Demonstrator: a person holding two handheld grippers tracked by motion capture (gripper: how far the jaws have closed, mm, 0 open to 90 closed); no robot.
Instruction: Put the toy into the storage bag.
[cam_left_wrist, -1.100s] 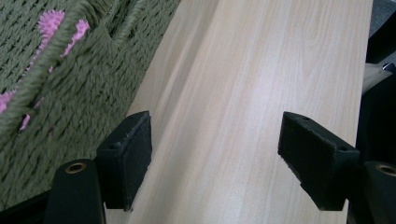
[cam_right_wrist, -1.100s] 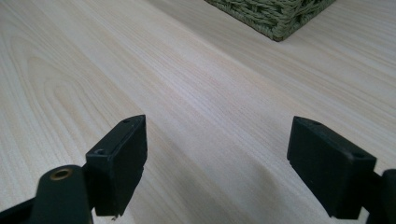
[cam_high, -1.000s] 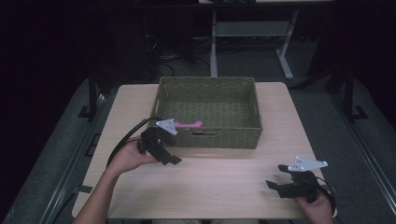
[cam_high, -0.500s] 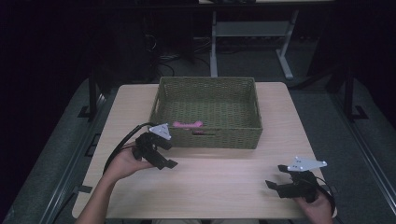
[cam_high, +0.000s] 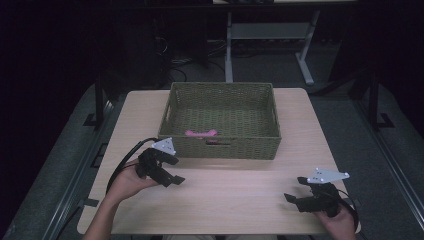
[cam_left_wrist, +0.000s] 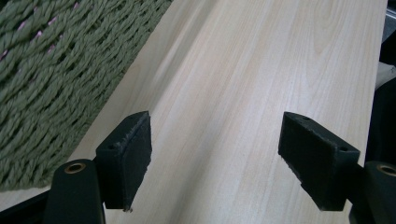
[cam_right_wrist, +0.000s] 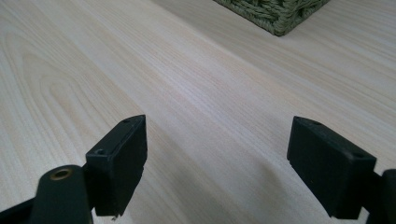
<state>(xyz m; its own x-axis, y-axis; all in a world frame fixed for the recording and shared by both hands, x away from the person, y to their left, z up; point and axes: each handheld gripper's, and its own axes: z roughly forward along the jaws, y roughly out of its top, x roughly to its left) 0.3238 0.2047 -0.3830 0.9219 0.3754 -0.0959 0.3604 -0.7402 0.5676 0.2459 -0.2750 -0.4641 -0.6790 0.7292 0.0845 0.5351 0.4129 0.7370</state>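
- The pale wooden tabletop with rounded corners (cam_high: 235, 200) carries straight lengthwise grain; its bare boards lie under both grippers.
- The black left gripper with a grey three-cornered plate (cam_high: 172, 179) sits in the person's left hand (cam_high: 125, 182) near the table's left front, its jaws standing wide apart with nothing between them; in the left gripper view only bare wood lies between the pads (cam_left_wrist: 133, 149).
- Just beyond that gripper stands the olive-green woven rectangular basket (cam_high: 222, 149), its front wall close to the gripper's plate; in the left gripper view the plaited wall (cam_left_wrist: 51, 84) rises to the left of the jaws.
- The small pink bone-shaped object (cam_high: 201, 133) lies inside the basket against the front wall, a little beyond and to the right of the left gripper.
- The black right gripper with a grey plate (cam_high: 291, 200) rests in the right hand (cam_high: 337, 220) at the table's right front, well apart from the basket, jaws likewise spread and empty.
- In the right gripper view a corner of the basket (cam_right_wrist: 275, 14) shows far ahead, across open wood.
- A black cable (cam_high: 125, 160) loops from the left gripper over the table's left edge.
- Around the table the room is dark: grey floor (cam_high: 60, 165) at the sides, and beyond the basket a white metal desk frame (cam_high: 265, 35).
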